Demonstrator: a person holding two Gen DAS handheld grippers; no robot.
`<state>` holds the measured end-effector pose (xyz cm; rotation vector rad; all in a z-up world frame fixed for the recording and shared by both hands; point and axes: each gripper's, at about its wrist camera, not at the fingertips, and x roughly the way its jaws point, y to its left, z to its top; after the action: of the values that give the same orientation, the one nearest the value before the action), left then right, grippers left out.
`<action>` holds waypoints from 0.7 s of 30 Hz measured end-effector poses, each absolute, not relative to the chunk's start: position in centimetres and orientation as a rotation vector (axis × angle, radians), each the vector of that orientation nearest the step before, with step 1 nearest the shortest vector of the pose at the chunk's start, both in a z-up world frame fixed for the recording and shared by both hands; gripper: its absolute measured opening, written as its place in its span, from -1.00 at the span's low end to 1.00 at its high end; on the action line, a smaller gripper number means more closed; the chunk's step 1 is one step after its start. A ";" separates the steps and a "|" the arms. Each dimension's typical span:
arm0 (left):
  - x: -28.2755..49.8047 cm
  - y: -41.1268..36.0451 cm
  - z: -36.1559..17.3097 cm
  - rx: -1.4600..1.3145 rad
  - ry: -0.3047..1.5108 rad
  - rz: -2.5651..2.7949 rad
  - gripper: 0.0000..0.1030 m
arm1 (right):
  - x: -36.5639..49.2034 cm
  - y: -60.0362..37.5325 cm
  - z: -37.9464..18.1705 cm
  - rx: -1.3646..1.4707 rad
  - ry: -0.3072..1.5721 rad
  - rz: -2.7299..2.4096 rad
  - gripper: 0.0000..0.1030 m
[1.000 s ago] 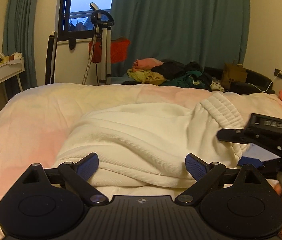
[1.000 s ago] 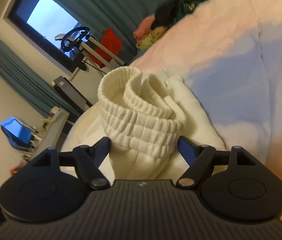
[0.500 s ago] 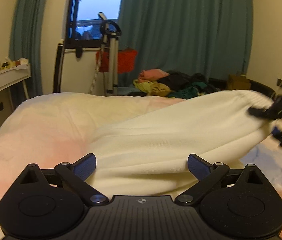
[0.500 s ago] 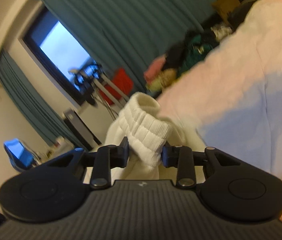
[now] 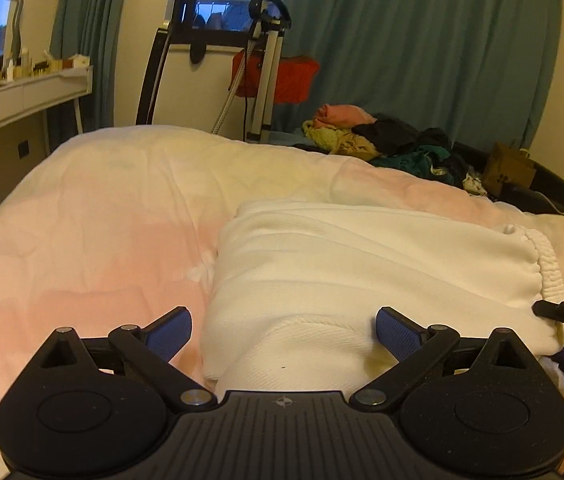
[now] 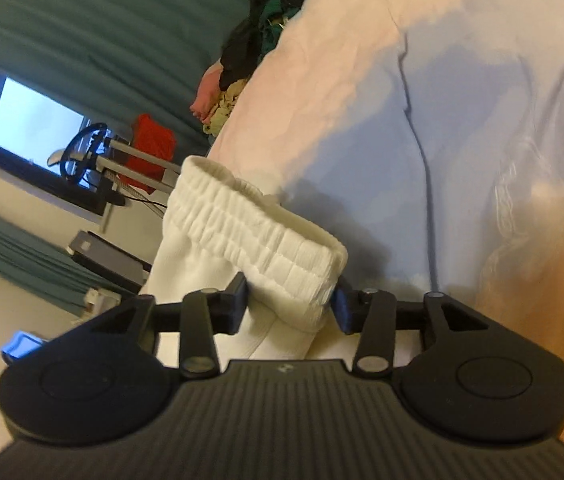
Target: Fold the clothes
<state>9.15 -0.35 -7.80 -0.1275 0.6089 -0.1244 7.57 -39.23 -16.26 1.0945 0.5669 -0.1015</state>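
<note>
White sweatpants (image 5: 362, 264) lie folded over on the bed, ribbed waistband (image 5: 548, 264) at the right. My left gripper (image 5: 284, 330) is open, its blue pads on either side of the near fold of the pants, not closed on it. My right gripper (image 6: 290, 300) is partly closed, its jaws on both sides of the waistband (image 6: 257, 232) and touching it. In the left wrist view its tip (image 5: 562, 312) shows at the right edge, on the waistband end.
The bed is covered by a pale pink and cream duvet (image 5: 101, 208). A pile of mixed clothes (image 5: 382, 140) lies at the far side. A garment steamer stand (image 5: 265, 60), a window and teal curtains are behind. A white dresser (image 5: 9, 100) stands at the left.
My right gripper closed on the waistband, lifted it across and brought it down to the right. Its jaws are now wider than half a second ago. The left gripper stayed open.
</note>
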 end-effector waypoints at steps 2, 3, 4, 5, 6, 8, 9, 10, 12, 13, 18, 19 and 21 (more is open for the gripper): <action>9.0 -0.3 -7.7 -0.135 0.609 -0.130 0.93 | 7.3 -39.4 -16.7 1.117 0.588 -0.120 0.39; 8.9 -0.2 -7.6 -0.137 0.609 -0.133 0.93 | 7.1 -39.4 -16.9 1.131 0.599 -0.127 0.46; 8.9 -0.2 -7.6 -0.141 0.610 -0.138 0.93 | 7.0 -39.2 -17.0 1.139 0.607 -0.126 0.47; 8.8 0.0 -7.6 -0.146 0.612 -0.144 0.93 | 7.0 -39.1 -16.9 1.135 0.615 -0.116 0.46; 8.8 0.2 -7.6 -0.165 0.618 -0.152 0.93 | 7.1 -39.0 -16.9 1.125 0.626 -0.103 0.47; 9.2 1.3 -7.8 -0.255 0.641 -0.176 0.93 | 7.3 -38.7 -16.9 1.106 0.647 -0.066 0.47; 9.5 1.9 -8.0 -0.311 0.652 -0.184 0.93 | 7.6 -38.5 -16.9 1.090 0.659 -0.047 0.49; 9.8 2.5 -8.2 -0.363 0.659 -0.186 0.93 | 7.9 -38.2 -16.8 1.069 0.670 -0.037 0.52; 10.3 3.5 -8.7 -0.438 0.673 -0.180 0.93 | 8.7 -37.7 -16.9 1.034 0.687 -0.034 0.52; 10.5 4.0 -9.0 -0.472 0.684 -0.179 0.93 | 9.1 -37.4 -16.9 1.017 0.694 -0.035 0.55; 11.6 6.2 -10.8 -0.668 0.746 -0.199 0.90 | 9.6 -35.3 -16.4 0.893 0.692 -0.010 0.69; 11.7 6.4 -11.0 -0.687 0.745 -0.196 0.90 | 9.5 -34.9 -16.1 0.867 0.678 -0.006 0.69; 11.9 6.8 -11.3 -0.714 0.741 -0.190 0.88 | 9.1 -33.7 -15.3 0.791 0.658 -0.004 0.69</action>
<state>11.88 6.82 -11.31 -0.7137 0.7408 -0.1903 9.13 -33.70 -15.30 0.7909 0.6579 -0.0035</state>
